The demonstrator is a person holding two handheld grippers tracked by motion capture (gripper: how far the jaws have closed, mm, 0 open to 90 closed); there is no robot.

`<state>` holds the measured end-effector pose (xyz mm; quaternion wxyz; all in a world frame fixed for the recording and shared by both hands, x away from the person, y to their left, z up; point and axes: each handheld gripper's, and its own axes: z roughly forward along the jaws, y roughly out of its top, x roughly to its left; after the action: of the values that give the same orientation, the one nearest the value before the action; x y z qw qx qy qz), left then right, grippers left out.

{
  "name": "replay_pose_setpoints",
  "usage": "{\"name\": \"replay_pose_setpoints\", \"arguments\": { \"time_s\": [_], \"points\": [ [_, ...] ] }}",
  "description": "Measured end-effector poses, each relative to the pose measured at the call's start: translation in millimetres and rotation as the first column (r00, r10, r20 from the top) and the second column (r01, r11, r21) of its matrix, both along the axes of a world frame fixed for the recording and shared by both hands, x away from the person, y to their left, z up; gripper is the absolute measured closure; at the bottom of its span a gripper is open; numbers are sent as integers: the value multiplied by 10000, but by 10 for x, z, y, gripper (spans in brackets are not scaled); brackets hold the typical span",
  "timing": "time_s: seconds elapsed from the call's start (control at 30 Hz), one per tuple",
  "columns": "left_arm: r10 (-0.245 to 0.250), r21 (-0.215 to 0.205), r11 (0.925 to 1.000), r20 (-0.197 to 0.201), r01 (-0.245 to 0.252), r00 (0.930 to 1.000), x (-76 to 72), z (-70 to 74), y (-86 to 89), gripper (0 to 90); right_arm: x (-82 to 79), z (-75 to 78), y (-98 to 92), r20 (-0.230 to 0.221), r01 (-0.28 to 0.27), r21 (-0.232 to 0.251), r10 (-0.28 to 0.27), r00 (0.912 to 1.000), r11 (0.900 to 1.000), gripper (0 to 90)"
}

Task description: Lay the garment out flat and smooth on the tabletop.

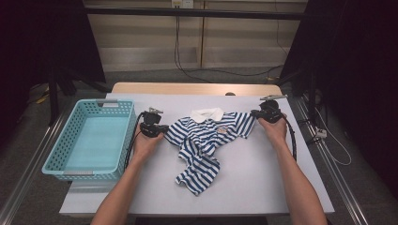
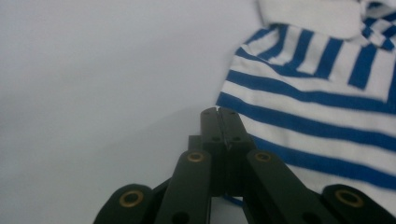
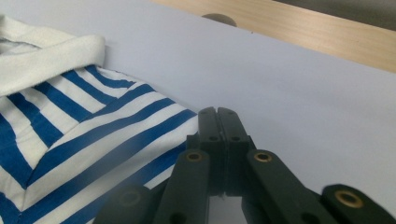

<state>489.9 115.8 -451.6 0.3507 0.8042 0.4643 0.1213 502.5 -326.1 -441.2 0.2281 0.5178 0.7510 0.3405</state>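
Observation:
A small blue-and-white striped polo shirt (image 1: 206, 140) with a white collar lies on the white table, its lower half crumpled toward the front. My left gripper (image 1: 164, 128) sits at the shirt's left sleeve, jaws shut, with a bit of blue fabric pinched between them low down. In the left gripper view the gripper (image 2: 218, 111) points along the edge of the shirt (image 2: 317, 93). My right gripper (image 1: 254, 114) is shut at the right sleeve's end. In the right gripper view the edge of the shirt (image 3: 70, 130) runs in under the closed gripper (image 3: 217, 111).
A light blue plastic basket (image 1: 56, 145) stands at the table's left side with nothing in it. The white table cover (image 1: 263, 178) is bare in front and to the right of the shirt. A wooden strip (image 1: 187, 87) with a dark knob (image 1: 229, 93) runs along the far edge.

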Motion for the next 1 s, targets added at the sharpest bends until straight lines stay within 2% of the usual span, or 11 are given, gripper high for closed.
{"name": "replay_pose_setpoints", "arguments": {
  "time_s": [0.03,0.2,0.3,0.47,0.6,0.7,0.77,0.8,0.87,0.97,1.0],
  "points": [
    [318,-391,9987,-47,-320,9995,28,-2,-3,900,13,8,-7,61,-31,-4,31,10000,10000,900],
    [589,-322,9978,157,-584,9981,179,85,15,900,42,39,-22,71,76,35,-76,9999,10000,900],
    [884,-395,9954,281,-872,9957,275,142,54,900,70,14,-75,114,87,-244,-85,9999,9997,900],
    [964,-704,9931,373,-936,9946,379,155,53,900,120,26,-156,169,492,-235,-488,9987,9985,900],
    [863,-544,9949,278,-847,9959,402,81,23,896,153,14,-135,298,754,-448,-742,9968,9961,900],
    [698,-305,9971,223,-691,9973,380,74,5,810,148,-30,-140,53,690,-298,-689,9976,9972,825],
    [858,-396,9956,279,-846,9959,355,104,-6,687,122,-23,-152,140,735,-284,-732,9972,9969,710],
    [689,-362,9970,310,-677,9971,332,133,2,637,99,-9,-161,203,861,-66,-860,9961,9963,690],
    [546,-698,9963,535,-508,9971,271,182,-15,611,39,24,-171,385,728,269,-738,9965,9970,655],
    [261,-886,9959,948,-176,9952,144,254,-52,500,-110,52,-113,532,282,562,-312,9981,9980,558],
    [-62,-513,9986,1078,118,9941,99,289,-41,483,-150,54,-103,600,152,589,-187,9980,9982,538]
  ]
}}
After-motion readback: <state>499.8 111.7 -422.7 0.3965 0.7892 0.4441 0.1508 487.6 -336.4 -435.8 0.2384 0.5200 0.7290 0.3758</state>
